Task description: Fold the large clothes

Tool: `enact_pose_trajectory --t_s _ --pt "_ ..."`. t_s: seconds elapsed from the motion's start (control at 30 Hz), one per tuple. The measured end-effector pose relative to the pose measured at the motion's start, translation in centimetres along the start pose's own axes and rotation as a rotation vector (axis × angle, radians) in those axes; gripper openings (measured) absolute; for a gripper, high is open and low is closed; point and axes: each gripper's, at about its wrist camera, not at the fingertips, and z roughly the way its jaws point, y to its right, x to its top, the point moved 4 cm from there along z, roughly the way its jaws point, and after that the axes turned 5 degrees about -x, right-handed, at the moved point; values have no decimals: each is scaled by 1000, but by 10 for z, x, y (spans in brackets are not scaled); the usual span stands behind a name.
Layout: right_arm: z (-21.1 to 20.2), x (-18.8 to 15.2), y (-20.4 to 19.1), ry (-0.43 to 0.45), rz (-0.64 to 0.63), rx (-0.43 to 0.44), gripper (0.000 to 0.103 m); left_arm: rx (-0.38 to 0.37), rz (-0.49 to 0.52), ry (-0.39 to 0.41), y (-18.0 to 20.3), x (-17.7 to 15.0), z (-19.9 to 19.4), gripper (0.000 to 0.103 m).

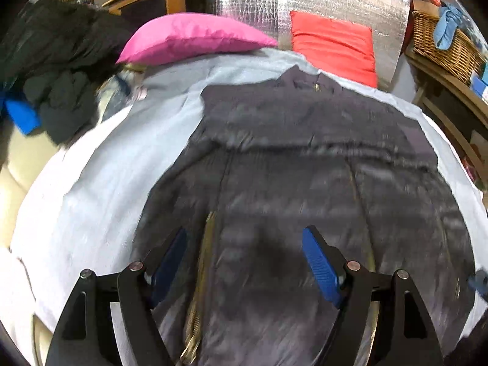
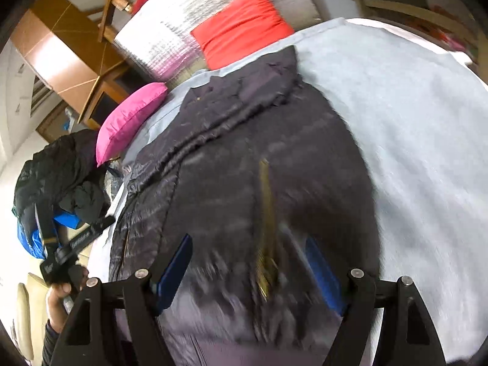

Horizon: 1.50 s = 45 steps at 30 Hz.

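Over the motion-blurred dark jacket (image 1: 305, 158), left gripper (image 1: 244, 262) and right gripper (image 2: 250, 268) gape empty.

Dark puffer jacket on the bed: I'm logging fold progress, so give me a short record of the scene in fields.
garment: dark puffer jacket, spread flat, not yet folded
zipper: gold-coloured, running down the front
surface: light blue sheet on the bed
pillows: pink pillow and red pillow at the head end
other clothes: dark pile off the bed's side
left gripper: open, above the jacket, holding nothing
right gripper: open, above the zipper, holding nothing
image quality: motion blur in both views
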Motion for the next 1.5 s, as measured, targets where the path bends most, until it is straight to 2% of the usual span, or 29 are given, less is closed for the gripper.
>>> enact_pose_trajectory --t_s 0.2,0.27,0.33,0.5,0.7,0.8,0.83,0.87,0.93,0.97,1.0,1.17,1.27,1.37,1.4,1.43,1.47,1.5 --pt "-29 -20 31 31 27 -39 79 18 -135 -46 -56 -55 -17 79" --pt "-37 -24 38 47 18 -76 79 22 -199 -55 -77 -74 -26 79" --pt "-43 -29 45 56 32 -71 79 14 -243 -59 -89 -87 -30 80" --pt "-40 -43 58 22 77 -72 79 -21 -247 -96 -94 -108 -26 81" --pt "-34 -55 53 -30 89 31 80 -82 -211 -115 -81 -120 -20 81" --pt "-31 -55 59 -43 125 57 80 -112 -234 -119 -82 -125 -20 81" --pt "-30 -56 62 -48 140 66 78 -118 -241 -122 -84 -126 -21 81" --pt "-32 -56 64 -46 149 74 71 -122 -244 -121 -85 -128 -22 81" --pt "-34 -58 62 -46 118 62 56 -126 -241 -119 -87 -134 -28 80" --pt "-35 -59 61 -49 98 38 40 -132 -239 -119 -86 -136 -28 80" --pt "-36 -59 62 -50 90 17 38 -136 -240 -120 -86 -136 -29 80" --pt "-35 -60 67 -63 110 16 39 -144 -248 -126 -85 -137 -26 80" --pt "-31 -61 67 -63 113 -4 73 -142 -250 -129 -86 -138 -22 80" --pt "-27 -63 60 -70 69 -26 73 -147 -255 -133 -87 -139 -18 81" --pt "-26 -63 58 -69 53 -39 68 -142 -247 -129 -86 -139 -17 80" --pt "-25 -64 57 -74 39 -55 59 -141 -237 -125 -85 -140 -17 68" --pt "-22 -65 56 -85 32 -57 26 -156 -217 -124 -81 -139 -17 56" --pt "-19 -66 55 -112 26 -65 20 -133 -207 -123 -80 -139 -18 45"
